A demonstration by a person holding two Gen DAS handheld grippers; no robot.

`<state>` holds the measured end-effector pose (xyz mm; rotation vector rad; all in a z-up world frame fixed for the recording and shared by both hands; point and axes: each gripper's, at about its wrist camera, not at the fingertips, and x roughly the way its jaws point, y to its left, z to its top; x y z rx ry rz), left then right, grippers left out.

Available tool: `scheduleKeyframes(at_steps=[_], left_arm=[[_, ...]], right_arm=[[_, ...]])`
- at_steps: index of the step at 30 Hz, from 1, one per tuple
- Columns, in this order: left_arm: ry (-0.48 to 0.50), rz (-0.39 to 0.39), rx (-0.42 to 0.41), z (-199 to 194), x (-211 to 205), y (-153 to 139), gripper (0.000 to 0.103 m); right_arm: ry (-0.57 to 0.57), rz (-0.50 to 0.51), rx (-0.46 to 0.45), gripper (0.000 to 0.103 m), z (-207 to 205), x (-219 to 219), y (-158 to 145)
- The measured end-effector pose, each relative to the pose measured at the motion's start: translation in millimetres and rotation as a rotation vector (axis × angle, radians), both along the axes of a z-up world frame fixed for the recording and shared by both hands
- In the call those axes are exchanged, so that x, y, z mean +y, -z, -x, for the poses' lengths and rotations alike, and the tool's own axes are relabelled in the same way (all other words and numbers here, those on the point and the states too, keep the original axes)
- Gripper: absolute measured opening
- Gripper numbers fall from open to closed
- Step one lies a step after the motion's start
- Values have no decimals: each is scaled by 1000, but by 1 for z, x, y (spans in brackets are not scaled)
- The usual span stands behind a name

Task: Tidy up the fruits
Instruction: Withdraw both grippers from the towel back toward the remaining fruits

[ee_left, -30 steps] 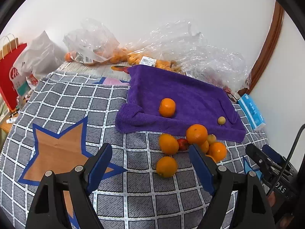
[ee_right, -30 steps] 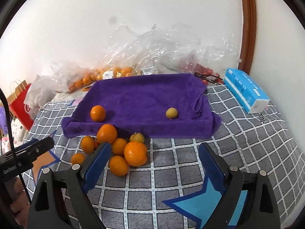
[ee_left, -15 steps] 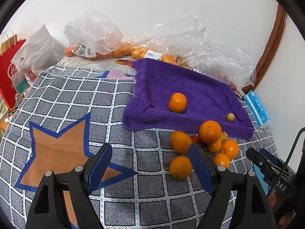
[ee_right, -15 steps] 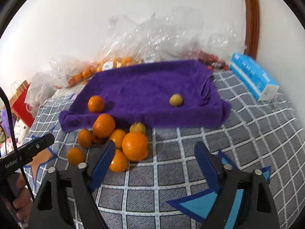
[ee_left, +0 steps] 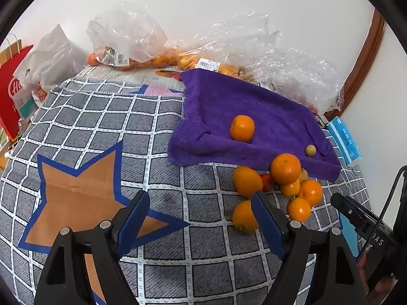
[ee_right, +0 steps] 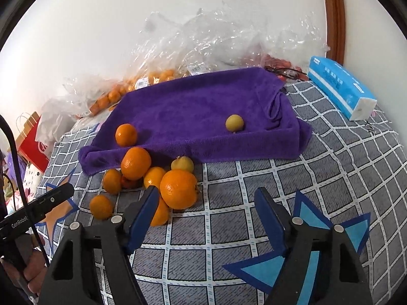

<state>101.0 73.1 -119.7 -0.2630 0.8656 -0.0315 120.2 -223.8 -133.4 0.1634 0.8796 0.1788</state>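
Far left, a red paper bag stood off the edge of the grey checked cloth, which carried an orange star.

Left gripper hovered above the cloth, jaws wide apart, nothing between them; its right finger overlapped a lone orange in view, contact not clear.

Right of centre, a pile of oranges lay on the cloth, against the near edge of the purple towel. A small red fruit was wedged among them, and a yellowish one sat at the pile's right side.

On the towel: one orange at left, one small yellow-green fruit further right, well apart.

Behind the towel, clear plastic bags of more fruit lay by the wall.

Right gripper was closing, jaws not gripping anything; the big front orange sat just beside its left finger, not between the pads.

Far right, a blue tissue pack.
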Motion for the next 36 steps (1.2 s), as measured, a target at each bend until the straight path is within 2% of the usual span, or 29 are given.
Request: scheduleKeyframes(at_steps=[8, 24, 32, 36], left_arm=[[-1, 43, 5, 3, 6, 0, 80], [-31, 23, 28, 1, 17, 4, 80], [-46, 35, 68, 1, 24, 18, 80], [-36, 38, 82, 1, 24, 21, 80]], right_arm=[[-25, -18, -11, 72, 6, 4, 2], [-27, 51, -34, 64, 11, 8, 5], [-20, 71, -1, 48, 10, 10, 16], [-27, 83, -7, 46, 10, 11, 17]])
